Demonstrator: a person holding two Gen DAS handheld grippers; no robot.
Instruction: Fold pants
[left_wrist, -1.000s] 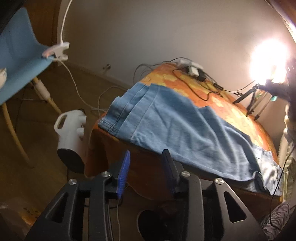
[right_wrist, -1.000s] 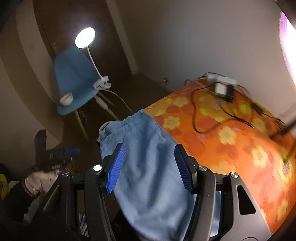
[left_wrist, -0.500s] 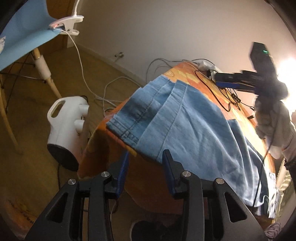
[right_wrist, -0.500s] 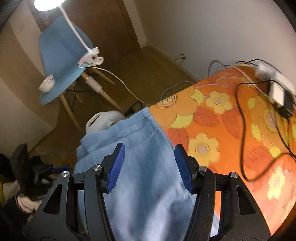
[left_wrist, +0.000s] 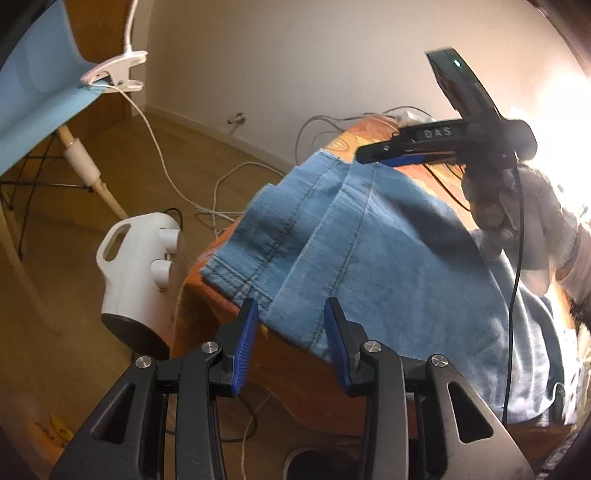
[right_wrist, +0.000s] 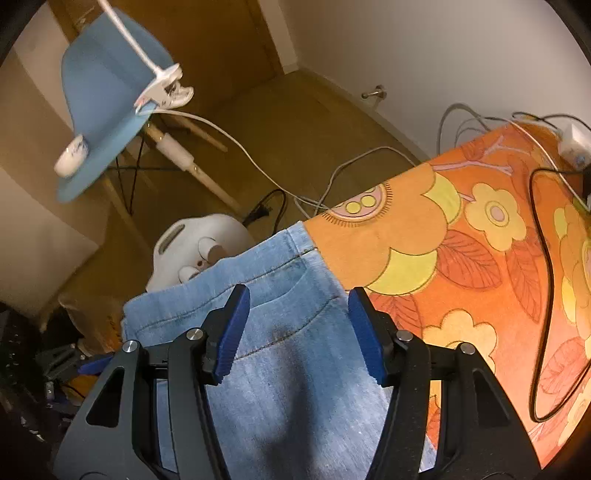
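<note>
- Wooden floor and a pale wall surround a tabletop covered in an orange cloth printed with yellow flowers.
- Light blue denim pants lie flat on the tabletop, with the hemmed leg ends hanging slightly over its near corner.
- Left gripper hovers just off the tabletop edge, below the hem; its blue-padded jaws stand wide apart and hold nothing.
- Right gripper hovers above the pants near their end; its jaws are also wide apart and empty, with denim showing between them.
- In the left wrist view, the right gripper appears over the far edge of the pants, held by a gloved hand.
- A white appliance with a handle and two knobs stands on the floor just beside the tabletop corner, close below the hanging hem.
- A blue chair with a white clip lamp attached stands well apart on the floor; a white cable trails from it toward the tabletop.
- Black cable loops across the bare tabletop to the right of the pants; a white adapter sits at the far edge.
- A strong light glares at the right edge of the left wrist view.
- Bare cloth lies between the pants and the black cable.
</note>
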